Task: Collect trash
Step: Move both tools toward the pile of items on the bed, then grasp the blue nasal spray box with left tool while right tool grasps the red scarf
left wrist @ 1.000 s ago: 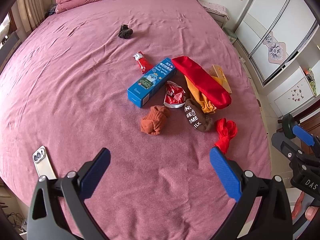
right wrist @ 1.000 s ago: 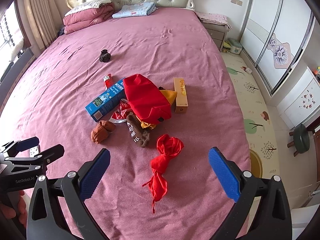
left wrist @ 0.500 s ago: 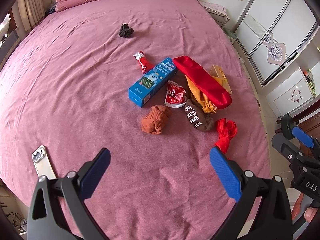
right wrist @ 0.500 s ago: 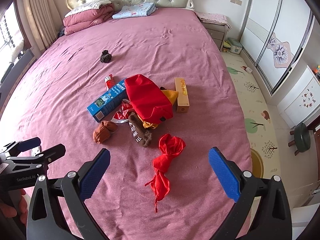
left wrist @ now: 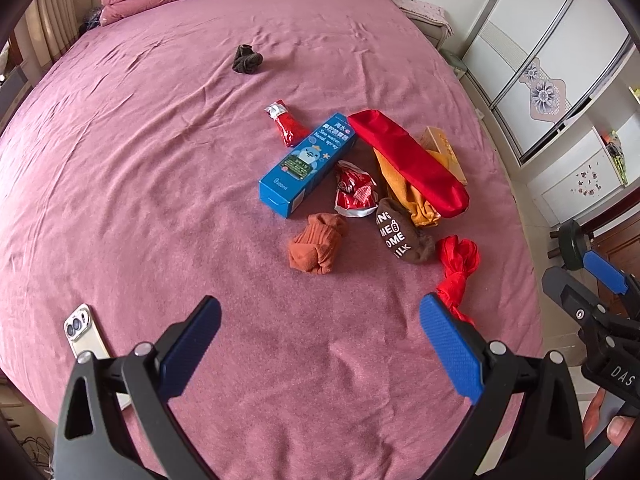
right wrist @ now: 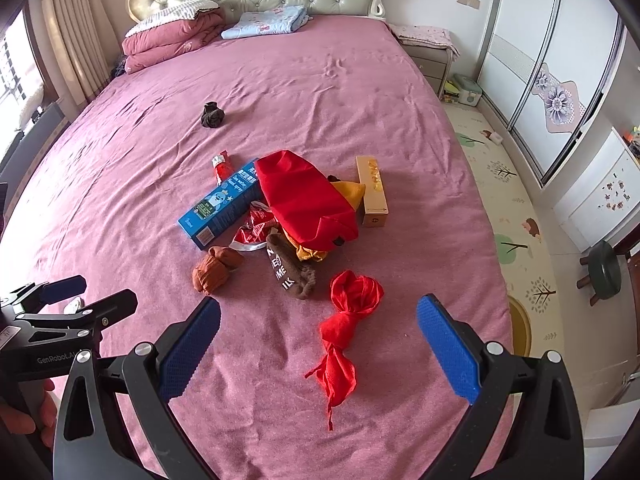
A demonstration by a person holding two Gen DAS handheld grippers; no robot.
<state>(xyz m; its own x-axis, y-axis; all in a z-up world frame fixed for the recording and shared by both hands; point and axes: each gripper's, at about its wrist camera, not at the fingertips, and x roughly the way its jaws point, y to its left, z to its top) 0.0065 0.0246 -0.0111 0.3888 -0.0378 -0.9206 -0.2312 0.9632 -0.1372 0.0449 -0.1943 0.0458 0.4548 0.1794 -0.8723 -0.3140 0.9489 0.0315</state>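
Observation:
A pile lies mid-bed: a blue spray box (left wrist: pixel 308 164) (right wrist: pixel 222 208), a crumpled red wrapper (left wrist: pixel 354 194) (right wrist: pixel 254 232), a small red packet (left wrist: pixel 285 128) (right wrist: pixel 221 165), a tan box (right wrist: pixel 373 191) (left wrist: pixel 444 148), a red cloth bag (left wrist: pixel 408 164) (right wrist: pixel 306 200) over an orange cloth (left wrist: pixel 416 200), a brown printed sock (left wrist: pixel 400 236) (right wrist: pixel 290 272), an orange-brown sock ball (left wrist: pixel 316 244) (right wrist: pixel 214 270) and a knotted red cloth (right wrist: pixel 346 328) (left wrist: pixel 456 268). My left gripper (left wrist: pixel 320 344) is open and empty, short of the pile. My right gripper (right wrist: pixel 320 344) is open and empty, around the knotted red cloth's near end from above.
A dark sock ball (left wrist: pixel 247 59) (right wrist: pixel 212 115) lies farther up the bed. A phone (left wrist: pixel 84 334) lies near the bed's left front edge. Folded quilts (right wrist: pixel 172 38) and a blue blanket (right wrist: pixel 266 22) sit by the headboard. Floor mat, stool (right wrist: pixel 604 268) and wardrobe are to the right.
Both grippers have drifted slightly forward toward the pile, which sits a little lower and larger in both views. Both stay open and nothing on the bed has moved.

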